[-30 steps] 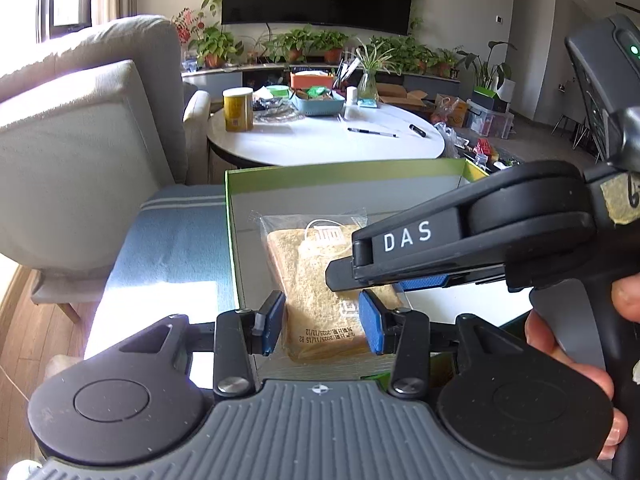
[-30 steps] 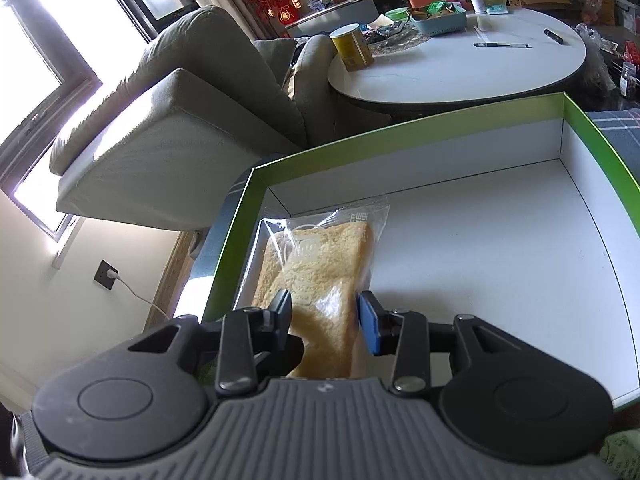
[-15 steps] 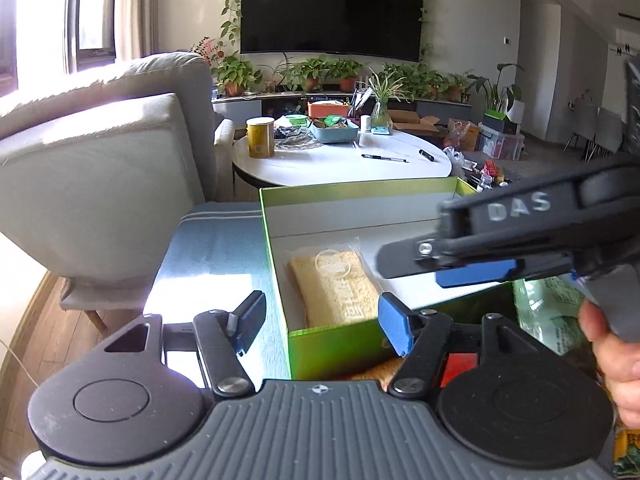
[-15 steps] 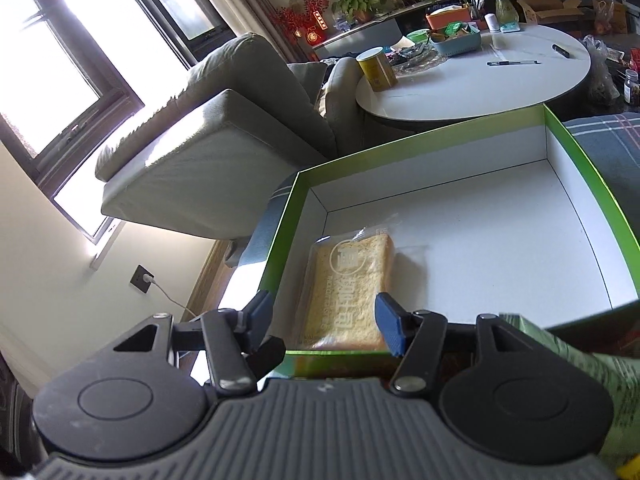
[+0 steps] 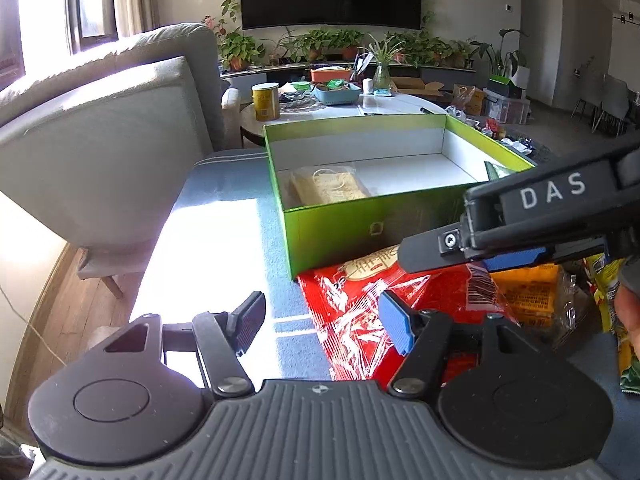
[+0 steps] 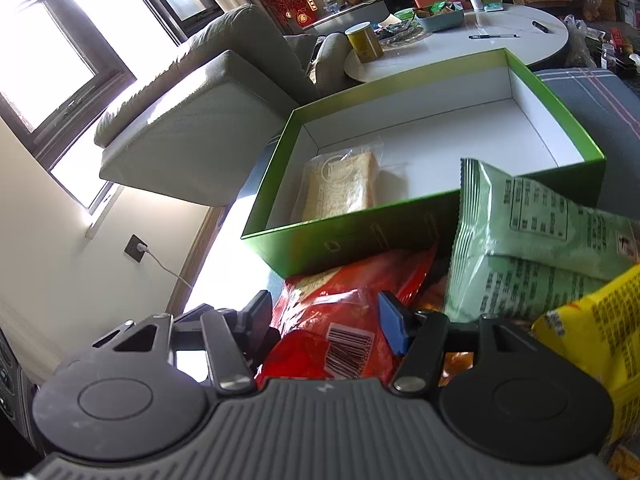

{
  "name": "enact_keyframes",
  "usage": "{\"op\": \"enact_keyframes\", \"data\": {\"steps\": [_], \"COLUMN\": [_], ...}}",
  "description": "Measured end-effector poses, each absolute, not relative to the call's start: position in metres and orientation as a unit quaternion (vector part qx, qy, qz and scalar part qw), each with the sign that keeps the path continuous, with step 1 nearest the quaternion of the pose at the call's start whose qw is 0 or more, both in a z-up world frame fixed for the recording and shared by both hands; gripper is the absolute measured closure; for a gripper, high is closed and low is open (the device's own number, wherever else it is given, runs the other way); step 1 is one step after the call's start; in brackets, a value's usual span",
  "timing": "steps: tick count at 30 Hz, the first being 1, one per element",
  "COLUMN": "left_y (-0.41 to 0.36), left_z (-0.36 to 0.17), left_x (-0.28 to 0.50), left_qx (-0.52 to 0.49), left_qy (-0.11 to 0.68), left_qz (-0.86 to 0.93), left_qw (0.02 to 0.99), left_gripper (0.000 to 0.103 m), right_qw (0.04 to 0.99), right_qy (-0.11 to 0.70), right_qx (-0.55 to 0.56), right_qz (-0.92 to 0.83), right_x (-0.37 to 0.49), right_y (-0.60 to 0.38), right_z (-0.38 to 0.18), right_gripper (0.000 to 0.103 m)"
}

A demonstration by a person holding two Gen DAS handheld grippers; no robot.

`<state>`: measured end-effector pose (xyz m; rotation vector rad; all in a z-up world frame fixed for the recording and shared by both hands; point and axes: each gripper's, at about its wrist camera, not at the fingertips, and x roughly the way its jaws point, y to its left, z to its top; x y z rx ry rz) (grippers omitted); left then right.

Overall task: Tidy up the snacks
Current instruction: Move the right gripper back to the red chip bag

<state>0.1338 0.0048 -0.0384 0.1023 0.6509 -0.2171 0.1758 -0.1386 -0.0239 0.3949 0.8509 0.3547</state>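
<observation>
Red bag (image 6: pixel 340 320) lies on the blue-carpeted surface just in front of the green box (image 6: pixel 352 240), its far end touching or tucked against the box's near wall. It looks like a crinkly foil or plastic snack pack: light, soft, puffy, probably slippery on the film and noisy to squeeze. Contents are likely brittle, so a hard pinch could crush them. Best hold is probably the flat sealed edge or a gathered fold near the end, not the middle of the puffed body.

Bread pack (image 5: pixel 328 186) is already inside the box, at its left end, flat on the white floor. It reads as soft and squashy in thin clear film.

Green bag (image 6: pixel 532 240) leans against the box's near-right wall, with a yellow bag (image 6: pixel 600 332) just beside it. An orange pack (image 5: pixel 524 292) lies next to the red bag. All look light and limp.

Left hand-held gripper (image 5: pixel 320 320) is released, jaws partly apart, nothing between the pads; its right finger hangs over the red bag's left edge, and contact cannot be told.

Right hand-held gripper (image 6: pixel 324 320) is also released, about half open. The red bag sits under and between its fingers, but the pads do not press on it. It is placed over the barcode end, probably for the next pick.
</observation>
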Motion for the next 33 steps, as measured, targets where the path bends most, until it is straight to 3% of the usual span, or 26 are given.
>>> {"op": "enact_keyframes", "data": {"steps": [6,12,18,21,25,33], "left_y": [0.043,0.055,0.072,0.070,0.065,0.065], "left_z": [-0.045,-0.044,-0.026,-0.021,-0.023,-0.034], "left_x": [0.112,0.082,0.079,0.078,0.082,0.087], "left_qx": [-0.010,0.007,-0.055,-0.057,-0.061,-0.065], "left_qy": [0.338,0.340,0.324,0.316,0.322,0.338], "left_qz": [-0.080,-0.094,-0.094,-0.090,-0.091,-0.089], "left_qw": [0.938,0.936,0.940,0.943,0.941,0.935], "left_gripper": [0.043,0.043,0.043,0.043,0.043,0.043], "right_qw": [0.864,0.843,0.881,0.888,0.872,0.856], "right_qy": [0.416,0.434,0.374,0.367,0.398,0.414], "right_qx": [0.202,0.222,0.216,0.218,0.239,0.263], "right_qz": [0.200,0.225,0.193,0.174,0.157,0.163], "right_x": [0.141,0.114,0.107,0.117,0.131,0.116], "right_y": [-0.128,-0.117,-0.131,-0.133,-0.133,-0.143], "right_z": [-0.034,-0.046,-0.019,-0.017,-0.037,-0.064], "right_gripper": [0.027,0.027,0.027,0.032,0.048,0.048]}}
